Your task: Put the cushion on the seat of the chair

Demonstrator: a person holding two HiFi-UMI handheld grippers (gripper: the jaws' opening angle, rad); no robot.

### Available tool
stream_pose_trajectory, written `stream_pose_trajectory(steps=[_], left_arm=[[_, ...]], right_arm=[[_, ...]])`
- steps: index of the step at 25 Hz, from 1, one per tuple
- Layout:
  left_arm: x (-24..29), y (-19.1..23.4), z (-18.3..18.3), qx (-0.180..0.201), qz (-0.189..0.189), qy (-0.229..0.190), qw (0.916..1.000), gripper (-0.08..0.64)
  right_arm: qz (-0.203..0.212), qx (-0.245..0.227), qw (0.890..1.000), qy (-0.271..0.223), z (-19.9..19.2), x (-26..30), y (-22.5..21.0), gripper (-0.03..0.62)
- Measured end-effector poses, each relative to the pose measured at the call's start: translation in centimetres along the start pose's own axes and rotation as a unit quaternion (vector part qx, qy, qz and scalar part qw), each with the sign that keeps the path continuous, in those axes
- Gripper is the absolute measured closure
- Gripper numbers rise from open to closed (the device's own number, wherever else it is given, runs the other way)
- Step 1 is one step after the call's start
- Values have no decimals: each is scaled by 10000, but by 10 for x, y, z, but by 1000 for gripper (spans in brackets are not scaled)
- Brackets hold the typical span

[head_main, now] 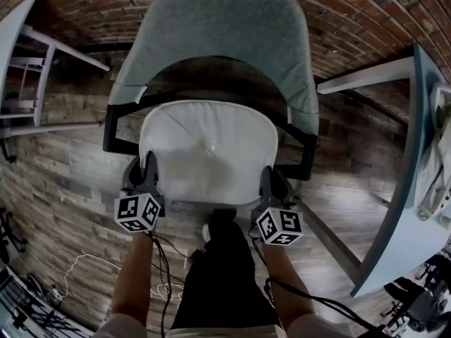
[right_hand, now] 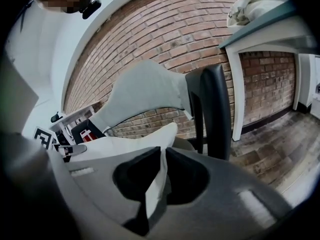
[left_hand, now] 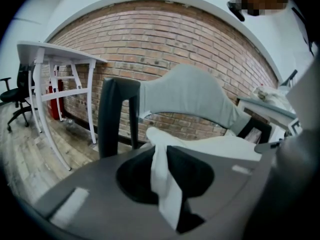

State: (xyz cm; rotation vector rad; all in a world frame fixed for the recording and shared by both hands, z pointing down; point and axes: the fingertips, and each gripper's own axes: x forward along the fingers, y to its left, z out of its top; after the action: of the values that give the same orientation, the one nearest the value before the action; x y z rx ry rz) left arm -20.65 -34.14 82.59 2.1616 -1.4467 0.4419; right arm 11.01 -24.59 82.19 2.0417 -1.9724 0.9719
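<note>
Left hand-held gripper (head_main: 143,169) (left_hand: 161,181) and right hand-held gripper (head_main: 272,183) (right_hand: 159,180) each clamp cushion (head_main: 208,150) over chair (head_main: 211,27), 2 tables (head_main: 14,30) (head_main: 409,210) flanking.

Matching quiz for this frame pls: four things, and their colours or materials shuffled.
Things:
1. cushion
2. chair backrest
3. chair frame
4. wall

Colour or material:
A. red brick
B. black
C. white
D. grey fabric

Pairs: 1-C, 2-D, 3-B, 4-A
</note>
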Motion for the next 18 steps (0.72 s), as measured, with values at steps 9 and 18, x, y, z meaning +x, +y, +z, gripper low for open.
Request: stream_pose_trajectory(steps=[9, 18], left_arm=[[14, 18, -28, 66, 166, 162, 9997, 518], [26, 31, -54, 129, 270, 329, 9990, 515]], right_arm=[[-182, -66, 9998, 88, -23, 13, -19, 563], [-321, -244, 9991, 152, -49, 23, -32, 561]])
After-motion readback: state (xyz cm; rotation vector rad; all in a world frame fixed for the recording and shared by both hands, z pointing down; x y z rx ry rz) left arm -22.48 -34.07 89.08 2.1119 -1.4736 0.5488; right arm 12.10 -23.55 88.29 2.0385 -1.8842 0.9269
